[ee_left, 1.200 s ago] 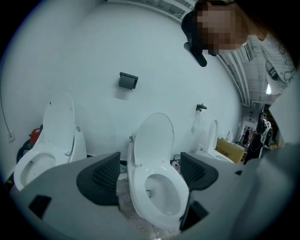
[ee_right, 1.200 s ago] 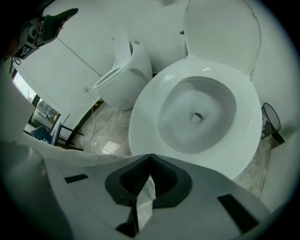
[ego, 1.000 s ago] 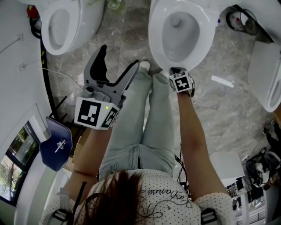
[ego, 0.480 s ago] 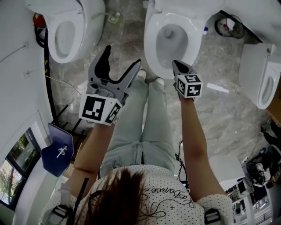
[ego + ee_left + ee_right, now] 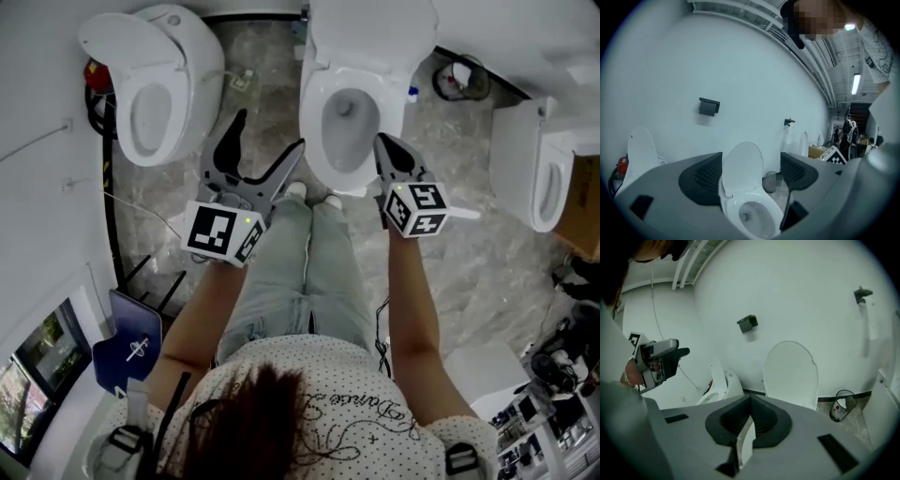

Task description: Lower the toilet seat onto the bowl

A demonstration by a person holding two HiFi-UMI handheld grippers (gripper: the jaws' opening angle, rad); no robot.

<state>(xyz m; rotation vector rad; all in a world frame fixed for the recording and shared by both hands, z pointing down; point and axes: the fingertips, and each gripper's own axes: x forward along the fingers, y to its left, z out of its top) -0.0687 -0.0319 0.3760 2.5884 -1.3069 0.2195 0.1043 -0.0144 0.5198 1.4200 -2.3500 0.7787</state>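
Note:
The middle white toilet bowl (image 5: 342, 122) stands in front of the person's feet. Its seat and lid (image 5: 370, 33) are raised against the back. In the left gripper view the upright seat (image 5: 743, 164) and the bowl (image 5: 752, 218) show between the jaws. My left gripper (image 5: 270, 136) hangs open and empty, left of the bowl's front. My right gripper (image 5: 386, 142) is shut on nothing, just right of the bowl's front rim. The right gripper view has the shut jaws (image 5: 750, 420) below the raised seat (image 5: 791, 373), apart from it.
A second toilet (image 5: 155, 84) stands at the left and a third (image 5: 544, 169) at the right. A waste bin (image 5: 459, 80) sits by the wall right of the middle toilet. A dark holder (image 5: 708, 106) hangs on the wall. A blue item (image 5: 131, 342) lies at lower left.
Both grippers have come up, the right one much more, from low at the bowl's front rim to beside it. The head view now takes in more of the toilets and back wall.

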